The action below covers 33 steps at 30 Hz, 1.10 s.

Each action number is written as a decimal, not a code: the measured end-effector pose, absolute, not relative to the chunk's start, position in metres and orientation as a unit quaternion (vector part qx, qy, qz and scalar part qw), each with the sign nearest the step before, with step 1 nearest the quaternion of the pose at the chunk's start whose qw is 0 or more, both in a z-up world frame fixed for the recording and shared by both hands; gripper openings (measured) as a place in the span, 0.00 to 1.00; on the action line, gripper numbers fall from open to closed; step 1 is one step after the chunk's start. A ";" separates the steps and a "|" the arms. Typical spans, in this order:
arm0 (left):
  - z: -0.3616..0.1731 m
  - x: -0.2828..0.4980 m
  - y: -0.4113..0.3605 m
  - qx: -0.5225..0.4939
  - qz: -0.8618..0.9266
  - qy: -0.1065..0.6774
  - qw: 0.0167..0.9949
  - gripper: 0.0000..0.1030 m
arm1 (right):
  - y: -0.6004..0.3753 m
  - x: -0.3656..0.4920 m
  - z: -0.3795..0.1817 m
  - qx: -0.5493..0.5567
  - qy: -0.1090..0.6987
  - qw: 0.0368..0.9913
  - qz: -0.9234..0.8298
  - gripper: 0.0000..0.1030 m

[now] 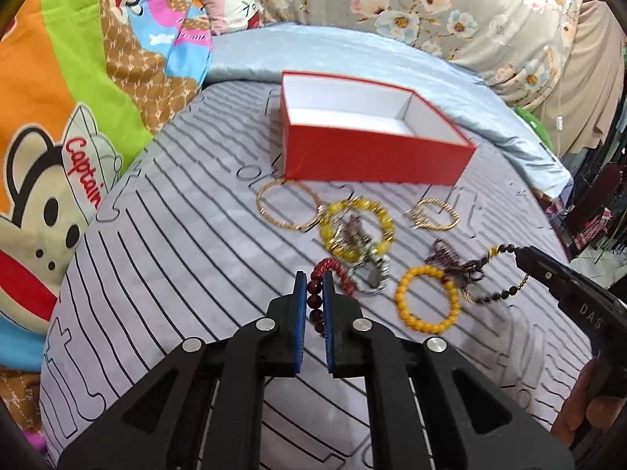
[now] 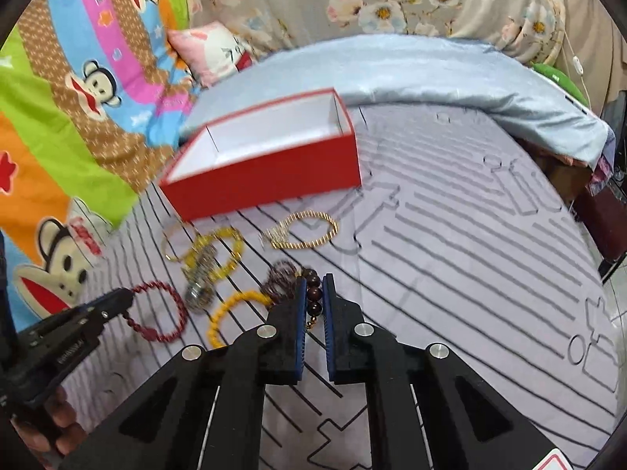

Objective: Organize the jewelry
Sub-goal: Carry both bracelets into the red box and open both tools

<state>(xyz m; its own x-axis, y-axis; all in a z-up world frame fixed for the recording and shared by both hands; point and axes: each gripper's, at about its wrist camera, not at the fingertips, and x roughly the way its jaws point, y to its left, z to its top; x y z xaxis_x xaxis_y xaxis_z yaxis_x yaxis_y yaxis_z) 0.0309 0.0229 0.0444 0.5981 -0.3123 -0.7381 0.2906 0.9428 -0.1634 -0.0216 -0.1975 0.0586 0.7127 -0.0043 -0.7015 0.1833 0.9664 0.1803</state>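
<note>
Left gripper (image 1: 314,280) and right gripper (image 2: 314,284) both reach forward, jaws nearly closed.

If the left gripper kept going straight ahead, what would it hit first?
Probably the watch just beyond the red bead bracelet that the left gripper grips, then the yellow bead bracelet; depth is unclear.

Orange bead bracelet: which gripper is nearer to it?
Right. The right gripper, shut on the dark bead bracelet, sits just beside the orange bead bracelet; the left gripper grips the red bead bracelet farther off.
</note>
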 end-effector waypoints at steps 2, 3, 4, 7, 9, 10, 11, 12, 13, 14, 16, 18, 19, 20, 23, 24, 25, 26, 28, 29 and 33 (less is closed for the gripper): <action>0.054 0.028 0.022 -0.013 -0.175 0.408 0.896 0.07 | -0.197 -0.025 0.069 0.122 0.366 0.921 -0.046 0.07; 0.059 0.027 0.022 -0.013 -0.178 0.405 0.897 0.07 | -0.197 -0.026 0.073 0.123 0.362 0.923 -0.044 0.07; 0.064 0.025 0.022 -0.013 -0.181 0.402 0.898 0.07 | -0.196 -0.028 0.078 0.123 0.358 0.924 -0.043 0.07; 0.077 0.023 0.022 -0.013 -0.190 0.396 0.898 0.07 | -0.196 -0.032 0.092 0.121 0.349 0.929 -0.037 0.07; 0.088 0.022 0.021 -0.009 -0.195 0.388 0.901 0.07 | -0.195 -0.033 0.101 0.117 0.343 0.931 -0.035 0.07; 0.092 0.023 0.021 -0.007 -0.197 0.385 0.902 0.07 | -0.195 -0.033 0.104 0.116 0.341 0.932 -0.034 0.07; 0.097 0.024 0.021 -0.006 -0.199 0.383 0.902 0.07 | -0.195 -0.033 0.108 0.115 0.339 0.933 -0.032 0.07; 0.103 0.026 0.019 -0.003 -0.202 0.380 0.903 0.07 | -0.196 -0.031 0.111 0.114 0.338 0.934 -0.030 0.07; 0.107 0.028 0.018 -0.001 -0.204 0.377 0.904 0.07 | -0.196 -0.030 0.114 0.113 0.337 0.934 -0.029 0.07; 0.113 0.032 0.016 0.002 -0.206 0.372 0.905 0.07 | -0.197 -0.027 0.118 0.110 0.335 0.935 -0.027 0.07; 0.122 0.038 0.013 0.005 -0.212 0.367 0.906 0.07 | -0.198 -0.020 0.123 0.107 0.334 0.936 -0.024 0.07; 0.132 0.049 0.008 0.008 -0.218 0.357 0.908 0.07 | -0.200 -0.008 0.129 0.103 0.331 0.938 -0.018 0.07; 0.136 0.053 0.004 0.012 -0.220 0.352 0.910 0.07 | -0.201 0.001 0.133 0.101 0.330 0.938 -0.015 0.07; 0.140 0.059 0.001 0.016 -0.221 0.347 0.911 0.07 | -0.201 0.007 0.134 0.099 0.330 0.939 -0.013 0.07; 0.148 0.082 -0.010 0.018 -0.228 0.339 0.912 0.07 | -0.202 0.035 0.141 0.093 0.327 0.941 -0.008 0.07; 0.150 0.095 -0.015 0.018 -0.230 0.338 0.912 0.07 | -0.202 0.044 0.143 0.092 0.326 0.941 -0.006 0.07; 0.150 0.104 -0.019 0.019 -0.232 0.338 0.912 0.07 | -0.202 0.053 0.144 0.091 0.326 0.941 -0.004 0.07; 0.150 0.111 -0.022 0.020 -0.232 0.337 0.912 0.07 | -0.202 0.066 0.145 0.090 0.326 0.941 0.000 0.07; 0.149 0.130 -0.031 0.024 -0.233 0.333 0.913 0.07 | -0.203 0.085 0.144 0.091 0.327 0.941 0.003 0.07; 0.148 0.142 -0.037 0.022 -0.236 0.333 0.912 0.07 | -0.205 0.098 0.143 0.094 0.329 0.940 0.006 0.07; 0.142 0.177 -0.051 0.020 -0.234 0.334 0.913 0.07 | -0.206 0.139 0.138 0.086 0.330 0.940 0.008 0.07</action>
